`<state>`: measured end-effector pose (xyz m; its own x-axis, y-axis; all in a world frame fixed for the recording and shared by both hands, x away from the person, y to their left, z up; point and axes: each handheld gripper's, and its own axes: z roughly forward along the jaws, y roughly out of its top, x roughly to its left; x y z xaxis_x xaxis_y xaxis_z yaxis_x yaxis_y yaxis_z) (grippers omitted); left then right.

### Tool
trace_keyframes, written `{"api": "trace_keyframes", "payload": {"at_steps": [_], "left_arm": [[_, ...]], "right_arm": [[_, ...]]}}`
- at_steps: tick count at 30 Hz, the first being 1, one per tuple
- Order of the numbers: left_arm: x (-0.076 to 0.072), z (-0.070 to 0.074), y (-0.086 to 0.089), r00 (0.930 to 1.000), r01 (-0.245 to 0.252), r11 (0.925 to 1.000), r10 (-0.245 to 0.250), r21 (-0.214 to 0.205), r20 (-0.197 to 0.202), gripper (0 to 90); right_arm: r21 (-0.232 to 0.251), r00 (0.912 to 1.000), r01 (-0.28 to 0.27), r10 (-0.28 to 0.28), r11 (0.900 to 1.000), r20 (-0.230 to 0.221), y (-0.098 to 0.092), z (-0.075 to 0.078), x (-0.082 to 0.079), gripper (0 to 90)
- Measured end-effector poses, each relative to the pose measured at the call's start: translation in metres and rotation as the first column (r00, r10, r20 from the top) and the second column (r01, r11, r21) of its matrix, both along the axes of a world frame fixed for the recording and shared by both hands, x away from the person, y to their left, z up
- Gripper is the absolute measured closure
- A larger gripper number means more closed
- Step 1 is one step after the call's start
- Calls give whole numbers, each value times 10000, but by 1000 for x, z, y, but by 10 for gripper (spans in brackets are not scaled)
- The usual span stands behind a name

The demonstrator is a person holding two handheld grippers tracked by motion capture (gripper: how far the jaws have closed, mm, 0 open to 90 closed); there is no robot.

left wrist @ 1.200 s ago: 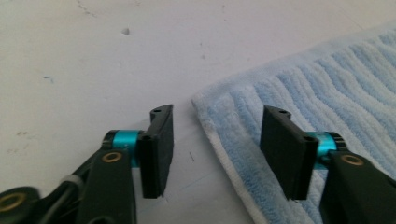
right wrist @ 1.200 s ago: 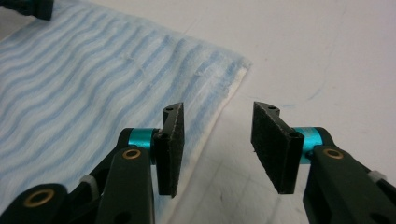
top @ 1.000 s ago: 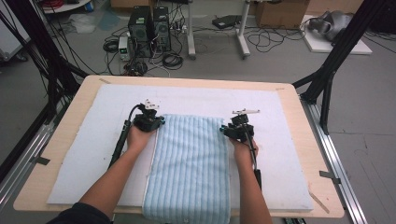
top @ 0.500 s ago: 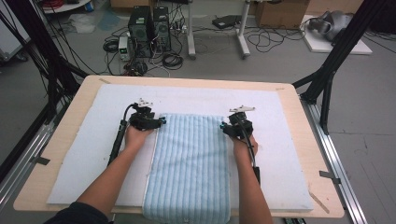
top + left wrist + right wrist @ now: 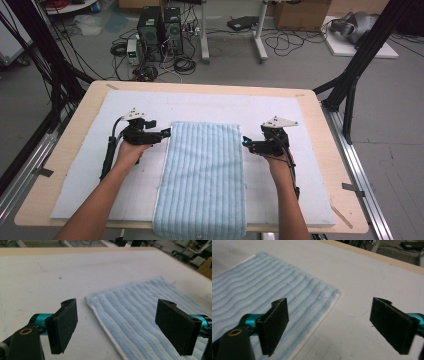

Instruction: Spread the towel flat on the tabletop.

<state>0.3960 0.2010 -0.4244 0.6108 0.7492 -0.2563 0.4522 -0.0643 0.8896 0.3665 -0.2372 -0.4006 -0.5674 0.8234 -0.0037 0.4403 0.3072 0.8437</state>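
Striped light-blue terry towel (image 5: 202,177) lay flat on the white table mat (image 5: 300,112), its near end overhanging; left gripper (image 5: 164,134) and right gripper (image 5: 246,143), jaws just opened, empty, flanked its far corners, where careless regrasping could rumple it.

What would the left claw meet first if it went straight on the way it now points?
Most likely the blue towel: the open left claw points at its far left corner, though its height above it is unclear.

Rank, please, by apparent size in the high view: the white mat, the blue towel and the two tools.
1. White mat
2. Blue towel
3. Left tool and right tool: alike, so unranked.
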Motion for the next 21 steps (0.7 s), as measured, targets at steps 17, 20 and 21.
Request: {"api": "trace_keyframes", "payload": {"at_steps": [17,20,21], "left_arm": [[-21,6,6,9994,99,9999,-100,44,323,193],[-20,7,7,9995,12,10000,-11,-34,309,201],[-19,7,8,9996,-72,10000,73,-60,285,201]], "right_arm": [[1114,10000,28,-29,9938,10,-10,0,-24,113],[1040,10000,-34,35,9946,-8,-9,1,-24,113],[1043,10000,-39,43,9945,-34,-9,1,-24,113]]}}
